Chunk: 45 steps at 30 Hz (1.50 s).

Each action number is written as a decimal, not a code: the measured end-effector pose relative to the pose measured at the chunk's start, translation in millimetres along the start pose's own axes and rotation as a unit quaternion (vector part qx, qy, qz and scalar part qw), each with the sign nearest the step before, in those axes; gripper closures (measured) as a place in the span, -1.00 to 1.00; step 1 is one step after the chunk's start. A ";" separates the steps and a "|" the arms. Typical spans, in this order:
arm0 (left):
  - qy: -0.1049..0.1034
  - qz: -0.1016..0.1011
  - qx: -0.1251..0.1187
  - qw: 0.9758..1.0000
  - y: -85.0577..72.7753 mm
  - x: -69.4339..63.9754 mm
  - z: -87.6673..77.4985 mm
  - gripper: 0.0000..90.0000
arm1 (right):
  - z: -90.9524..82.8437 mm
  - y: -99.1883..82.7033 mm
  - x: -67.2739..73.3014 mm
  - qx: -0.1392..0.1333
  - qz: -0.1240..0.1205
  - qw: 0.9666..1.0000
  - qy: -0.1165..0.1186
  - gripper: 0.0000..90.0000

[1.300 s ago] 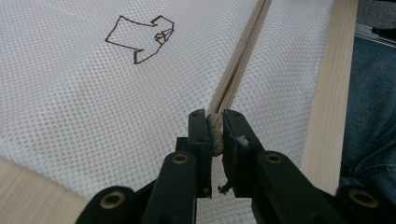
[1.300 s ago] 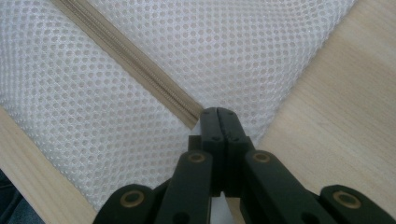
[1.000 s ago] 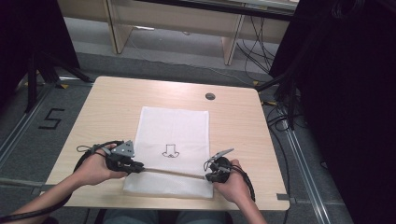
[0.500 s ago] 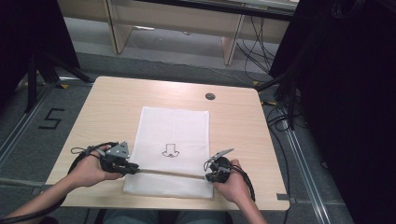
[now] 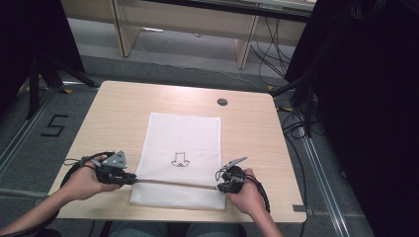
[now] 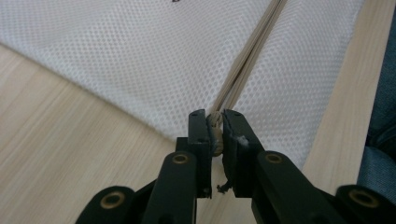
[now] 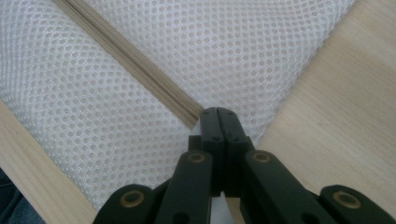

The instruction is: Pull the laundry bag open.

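A white mesh bag [image 5: 185, 143] with a small black drawing lies flat on the wooden table [image 5: 123, 108]. A beige zipper [image 5: 173, 183] crosses the bag near its front edge. My left gripper [image 5: 134, 180] sits at the zipper's left end. In the left gripper view it [image 6: 215, 122] is shut on the beige zipper pull [image 6: 215, 135], and the zipper [image 6: 252, 51] runs away from the jaws. My right gripper [image 5: 220, 183] is at the bag's right edge. In the right gripper view it [image 7: 218, 114] is shut, pinching the mesh [image 7: 233, 46] just beside the zipper's end [image 7: 189, 116].
A round cable hole [image 5: 222, 102] sits in the table's far right part. Bare wood surrounds the bag on all sides. The table's front edge [image 5: 173, 217] runs just behind both hands. Cables and black stands are on the floor around the table.
My left gripper has slid leftwards along the zipper line with the pull in its jaws. The right hand and the bag's right edge have stayed put.
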<state>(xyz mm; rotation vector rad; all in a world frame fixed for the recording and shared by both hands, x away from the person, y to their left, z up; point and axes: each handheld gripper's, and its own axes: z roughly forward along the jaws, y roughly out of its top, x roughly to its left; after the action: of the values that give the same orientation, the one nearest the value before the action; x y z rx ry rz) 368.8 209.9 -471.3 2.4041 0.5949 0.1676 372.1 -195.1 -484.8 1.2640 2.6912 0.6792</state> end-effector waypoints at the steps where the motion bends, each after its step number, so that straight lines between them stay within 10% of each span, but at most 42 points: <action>1: 0.002 -0.001 0.003 1.000 -2.2 0.9 -1.3 0.82 | 0.4 0.2 -0.9 -0.002 -0.006 1.000 0.000 1.00; 3: 0.006 0.006 0.012 1.000 -6.2 3.5 -4.0 0.82 | -0.4 0.1 0.8 0.004 0.006 1.000 -0.002 1.00; 5: 0.007 -0.042 -0.020 0.999 -10.9 -0.8 0.0 0.82 | -0.6 0.3 0.9 0.006 0.008 1.000 -0.003 1.00; 13: 0.021 -0.017 0.022 0.999 -15.0 2.1 2.4 0.82 | -1.0 0.4 1.2 0.009 0.011 1.000 -0.003 1.00; 33: 0.041 -0.064 -0.007 0.997 -23.4 -2.8 7.7 0.80 | -1.0 0.3 1.6 0.008 0.010 1.000 -0.004 1.00; 36: 0.061 -0.084 -0.046 0.993 -25.8 -0.3 0.9 0.55 | -0.5 -0.6 1.8 -0.002 -0.006 1.000 -0.005 0.98; 40: 0.069 -0.125 -0.146 0.979 -27.5 -1.3 -12.7 0.10 | -4.0 -0.1 4.5 -0.009 0.018 1.000 -0.004 0.52; 45: 0.072 -0.140 -0.176 0.972 -32.5 -7.0 -20.6 -0.10 | -9.9 -2.0 6.4 -0.038 -0.003 0.999 -0.018 0.40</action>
<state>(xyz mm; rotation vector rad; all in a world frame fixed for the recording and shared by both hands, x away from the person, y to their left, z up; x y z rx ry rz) 345.0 240.7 -475.1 1.9542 0.8843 0.3007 363.9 -194.9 -476.1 1.2387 2.6130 0.7436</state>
